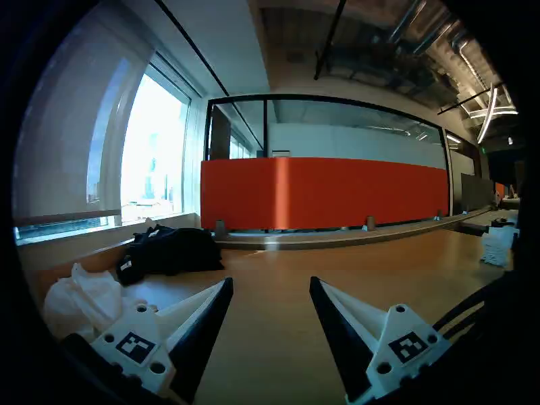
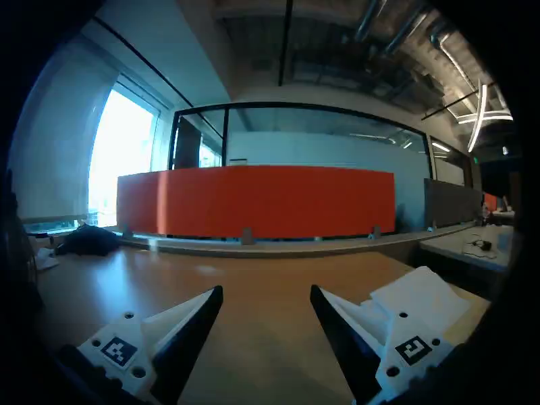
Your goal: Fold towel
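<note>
Towels, white and folded into a stack, sit on the wooden table just beyond the right-hand finger in the right gripper view, near the table's edge. In the left gripper view a similar white stack stands far off at the right side of the table. The right gripper hangs over bare wood with its fingers spread wide and nothing between them. The left gripper is spread just as wide over the table and also grips nothing. Beside its left-hand finger lies a crumpled white heap; whether it is cloth or a bag I cannot tell. Behind that, by the window, sits a black bundle. An orange partition runs along the table's far edge.
</note>
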Available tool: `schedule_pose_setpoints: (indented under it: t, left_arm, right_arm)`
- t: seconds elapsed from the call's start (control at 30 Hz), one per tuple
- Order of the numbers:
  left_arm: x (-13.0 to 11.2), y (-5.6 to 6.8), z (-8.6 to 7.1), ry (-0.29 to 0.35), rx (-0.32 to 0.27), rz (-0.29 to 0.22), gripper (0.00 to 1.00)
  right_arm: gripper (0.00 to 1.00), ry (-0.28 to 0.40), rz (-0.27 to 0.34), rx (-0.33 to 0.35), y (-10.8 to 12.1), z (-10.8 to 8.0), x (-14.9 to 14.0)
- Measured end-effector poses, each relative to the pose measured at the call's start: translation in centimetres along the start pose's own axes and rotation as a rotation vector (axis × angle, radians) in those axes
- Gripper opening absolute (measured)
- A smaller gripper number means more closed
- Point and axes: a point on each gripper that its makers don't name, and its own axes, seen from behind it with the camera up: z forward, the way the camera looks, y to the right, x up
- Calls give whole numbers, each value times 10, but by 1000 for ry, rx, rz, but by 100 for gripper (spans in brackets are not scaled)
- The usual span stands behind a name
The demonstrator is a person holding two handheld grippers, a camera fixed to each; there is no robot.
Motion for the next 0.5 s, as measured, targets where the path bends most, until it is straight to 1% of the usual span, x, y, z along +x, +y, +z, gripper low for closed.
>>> schedule_pose_setpoints:
  t: [0.13, 0.5]
  left_arm:
    - [0, 0, 0, 0, 0, 0, 99]
    - [1, 0, 0, -1, 0, 1, 99]
  right_arm:
    - [100, 0, 0, 0, 0, 0, 0]
    - [100, 0, 1, 0, 0, 0, -1]
